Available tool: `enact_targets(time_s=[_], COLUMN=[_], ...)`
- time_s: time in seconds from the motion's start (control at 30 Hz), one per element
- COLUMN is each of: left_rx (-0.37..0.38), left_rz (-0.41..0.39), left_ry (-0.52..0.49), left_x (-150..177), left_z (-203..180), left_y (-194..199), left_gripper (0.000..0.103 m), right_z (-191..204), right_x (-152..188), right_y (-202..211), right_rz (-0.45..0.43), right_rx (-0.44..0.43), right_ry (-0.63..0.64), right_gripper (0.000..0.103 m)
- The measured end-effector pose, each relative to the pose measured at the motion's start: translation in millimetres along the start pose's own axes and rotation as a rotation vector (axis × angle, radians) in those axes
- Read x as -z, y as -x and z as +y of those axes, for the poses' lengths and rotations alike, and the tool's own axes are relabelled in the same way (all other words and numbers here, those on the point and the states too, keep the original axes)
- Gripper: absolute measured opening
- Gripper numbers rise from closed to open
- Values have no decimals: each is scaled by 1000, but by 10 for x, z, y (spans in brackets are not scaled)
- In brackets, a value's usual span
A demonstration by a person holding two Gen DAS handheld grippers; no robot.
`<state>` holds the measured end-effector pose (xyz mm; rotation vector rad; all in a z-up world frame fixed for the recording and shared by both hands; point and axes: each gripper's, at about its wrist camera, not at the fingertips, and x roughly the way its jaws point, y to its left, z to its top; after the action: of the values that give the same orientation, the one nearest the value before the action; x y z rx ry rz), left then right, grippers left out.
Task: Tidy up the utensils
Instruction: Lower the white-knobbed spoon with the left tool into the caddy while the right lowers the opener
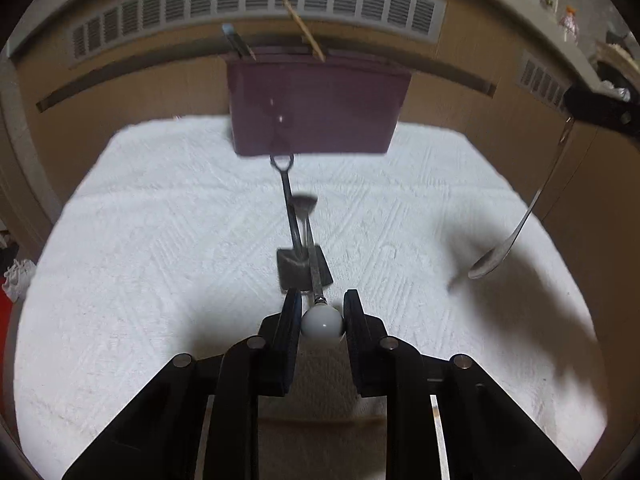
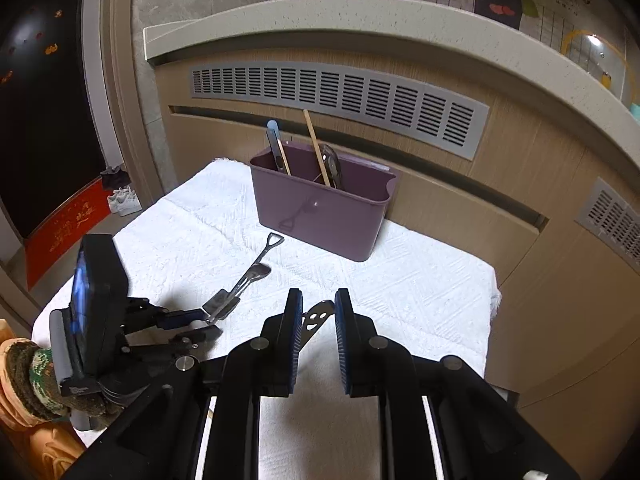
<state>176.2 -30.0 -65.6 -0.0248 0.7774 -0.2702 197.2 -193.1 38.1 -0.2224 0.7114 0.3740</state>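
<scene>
Stiff, light, slick steel is assumed: ball-ended utensil (image 1: 322,322), lying in front of purple caddy (image 1: 316,108), is pinched at its round knob by left hand-held gripper (image 1: 323,297) (slip likely, shank preferred), while smiley spoon (image 2: 315,316) is clamped by its flat handle in right hand-held gripper (image 2: 318,296), also short of the caddy.

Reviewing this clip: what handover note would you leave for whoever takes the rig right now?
Left hand-held gripper: closed on the white ball end of the ball-ended utensil, which overlaps the shovel-shaped spoon on the white cloth.
Right hand-held gripper: shut on the smiley-handled spoon, bowl hanging low over the cloth.
Done: the purple caddy at the cloth's far edge already holds chopsticks and other utensils.
Left: these three pieces still go in.
</scene>
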Motion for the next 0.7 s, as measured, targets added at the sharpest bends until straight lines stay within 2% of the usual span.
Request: enact_targets(time_s=[0.13, 0.27, 0.47, 0.7], left_rx=[6, -23, -28, -28], left_rz=[-134, -267, -381, -442], left_ry=[-39, -113, -146, -139], left_x=[-106, -331, -820, -1709], left_z=[-37, -147, -180, -78], left_y=[448, 889, 1214, 1288], left_gripper=[22, 22, 22, 22], right_z=[12, 20, 51, -82], right_x=[4, -80, -324, -1058], right_y=[119, 261, 385, 379], right_rz=[-22, -66, -138, -242], right_rx=[12, 16, 37, 92], right_ry=[13, 12, 6, -14], right_gripper=[15, 15, 15, 15])
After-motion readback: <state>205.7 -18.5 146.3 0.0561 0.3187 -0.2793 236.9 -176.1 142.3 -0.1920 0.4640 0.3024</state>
